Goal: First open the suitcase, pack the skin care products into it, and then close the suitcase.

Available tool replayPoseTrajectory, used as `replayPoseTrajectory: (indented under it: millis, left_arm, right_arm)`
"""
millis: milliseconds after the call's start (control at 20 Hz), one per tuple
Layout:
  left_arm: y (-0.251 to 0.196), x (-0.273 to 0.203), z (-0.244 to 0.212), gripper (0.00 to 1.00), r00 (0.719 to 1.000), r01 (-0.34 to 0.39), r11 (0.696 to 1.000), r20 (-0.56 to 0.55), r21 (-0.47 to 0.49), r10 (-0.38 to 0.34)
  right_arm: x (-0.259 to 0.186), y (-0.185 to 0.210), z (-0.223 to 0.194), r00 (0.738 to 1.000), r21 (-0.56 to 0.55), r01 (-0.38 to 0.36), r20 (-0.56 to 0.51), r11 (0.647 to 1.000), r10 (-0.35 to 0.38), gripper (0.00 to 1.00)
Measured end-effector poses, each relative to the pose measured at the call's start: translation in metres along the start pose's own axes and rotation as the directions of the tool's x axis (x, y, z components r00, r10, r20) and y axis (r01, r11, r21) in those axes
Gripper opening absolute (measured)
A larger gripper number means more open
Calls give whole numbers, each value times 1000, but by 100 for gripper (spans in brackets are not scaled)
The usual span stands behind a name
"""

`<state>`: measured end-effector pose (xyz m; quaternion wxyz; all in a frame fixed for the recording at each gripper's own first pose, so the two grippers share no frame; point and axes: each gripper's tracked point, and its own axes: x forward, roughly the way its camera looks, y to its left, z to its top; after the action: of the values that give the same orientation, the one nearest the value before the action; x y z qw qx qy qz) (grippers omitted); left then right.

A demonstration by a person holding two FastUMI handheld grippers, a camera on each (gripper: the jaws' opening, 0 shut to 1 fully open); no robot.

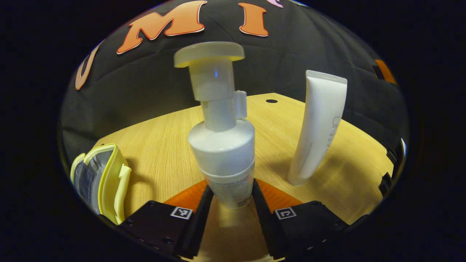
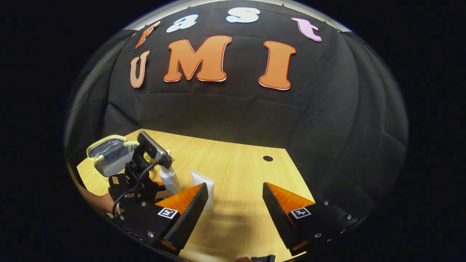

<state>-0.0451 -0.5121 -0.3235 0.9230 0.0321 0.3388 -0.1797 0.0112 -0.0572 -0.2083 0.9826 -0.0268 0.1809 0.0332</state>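
You have one pump bottle (image 1: 222, 145), one white tube (image 1: 318, 127) just beside it, and one open yellow suitcase (image 1: 100, 178) farther off from the bottle, all on one wooden counter (image 1: 164, 138).

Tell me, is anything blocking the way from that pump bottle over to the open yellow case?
Nothing visible does. The left tool has the pump bottle between its fingers, and the open suitcase sits off to its left. Between them lies bare table. The white tube stands on the other side.
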Motion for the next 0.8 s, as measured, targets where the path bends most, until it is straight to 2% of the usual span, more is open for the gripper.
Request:
replayPoseTrajectory:
  millis: [200, 500, 800]
  left_arm:
    - [11, -15, 12, 61, 1000, -18, 999, 0, -33, 18]
    - [31, -52, 40, 62, 998, -41, 998, 36, -55, 43]
    - [54, -109, 68, 61, 991, -107, 993, 80, -49, 111]
  right_arm:
    - [13, 14, -17, 998, 23, -49, -32, 999, 49, 96]
    - [38, 36, -54, 985, -2, -124, -118, 992, 123, 96]
    - [59, 51, -79, 967, -15, -197, -166, 980, 192, 97]
